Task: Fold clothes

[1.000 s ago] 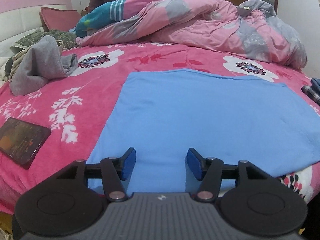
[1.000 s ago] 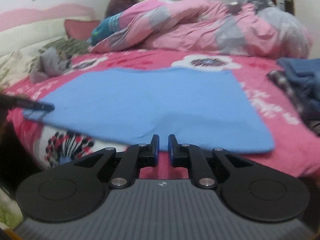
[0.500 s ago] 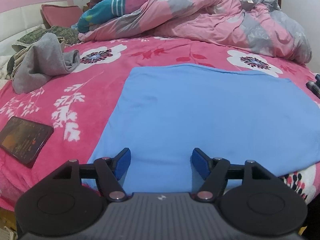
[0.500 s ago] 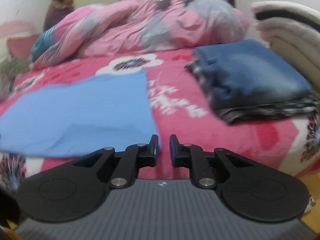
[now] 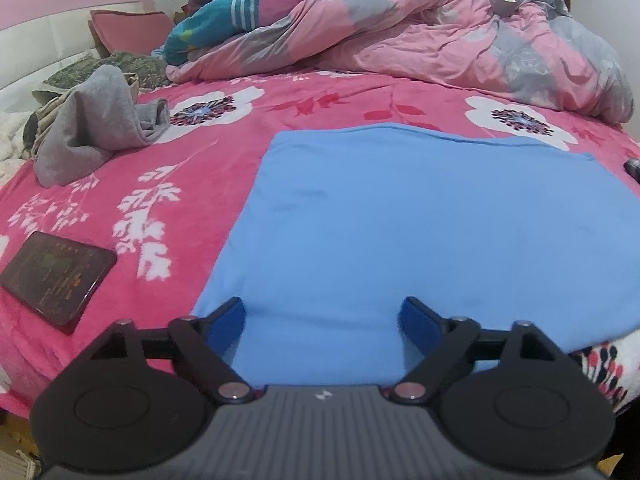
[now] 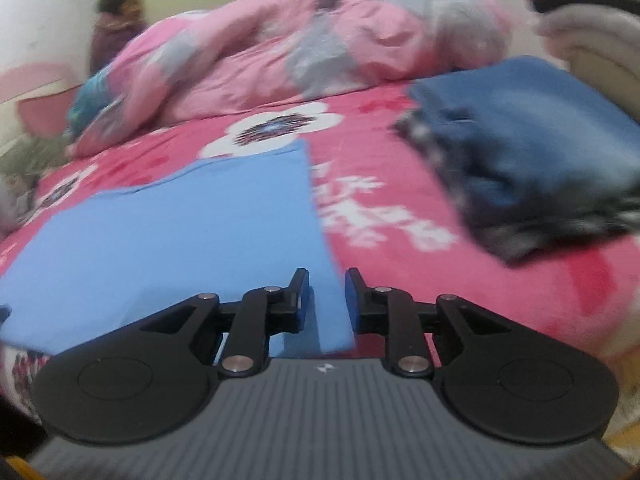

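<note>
The flat, smooth light-blue cloth rectangle [image 5: 420,216] lies spread ahead of our wide-open left gripper [image 5: 322,320], its near right corner between our part-open right gripper [image 6: 327,288] jaws, seemingly for pinching.

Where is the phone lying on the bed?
In the left wrist view the phone lies flat on the pink flowered blanket at the near left edge, left of the blue cloth and nearer than the grey garment.
</note>
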